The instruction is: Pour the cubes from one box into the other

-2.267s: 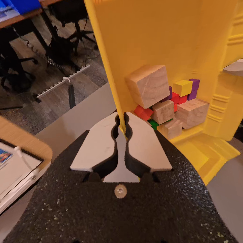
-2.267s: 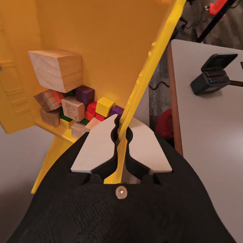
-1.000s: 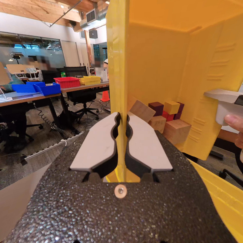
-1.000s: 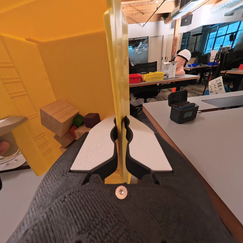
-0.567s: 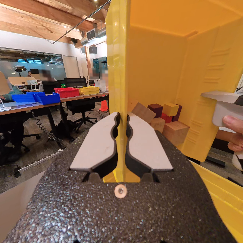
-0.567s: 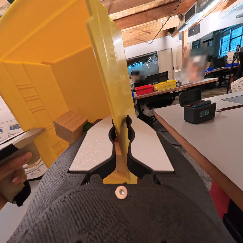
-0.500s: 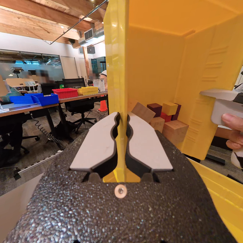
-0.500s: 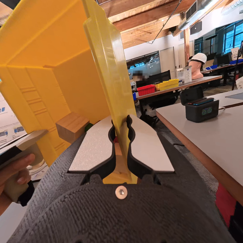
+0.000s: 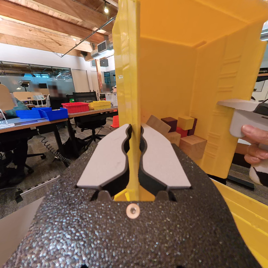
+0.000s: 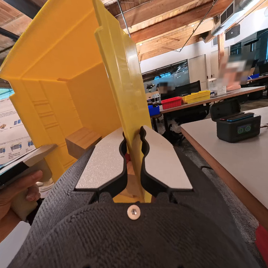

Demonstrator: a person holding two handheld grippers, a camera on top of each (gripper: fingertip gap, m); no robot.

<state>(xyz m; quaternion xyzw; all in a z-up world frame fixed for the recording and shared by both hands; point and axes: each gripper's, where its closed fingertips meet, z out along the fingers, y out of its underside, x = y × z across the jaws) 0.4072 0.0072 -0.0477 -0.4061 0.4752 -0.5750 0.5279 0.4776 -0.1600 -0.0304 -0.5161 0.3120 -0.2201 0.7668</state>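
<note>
A yellow plastic box (image 9: 166, 81) is lifted off the table and tipped steeply, its open side toward both cameras. My left gripper (image 9: 135, 127) is shut on its left wall. My right gripper (image 10: 132, 130) is shut on its right wall (image 10: 127, 81). Several cubes lie in the box's low end: plain wooden ones (image 9: 192, 146), a yellow one (image 9: 185, 122), a dark purple one (image 9: 169, 123) and a red one (image 9: 181, 132). In the right wrist view a big wooden cube (image 10: 82, 139) shows. A second yellow box (image 9: 246, 214) lies below at the lower right.
A grey table (image 10: 232, 153) with a black case (image 10: 237, 127) stands to the right. Behind are desks with blue (image 9: 53, 114), red (image 9: 75, 107) and yellow (image 9: 100, 105) bins, office chairs, an orange cone (image 9: 115, 121) and seated people. A hand (image 9: 255, 146) holds the other gripper.
Both grippers have raised the box and tipped it further; the right wrist view has rolled so the wall now leans. The cubes have barely shifted in the low end.
</note>
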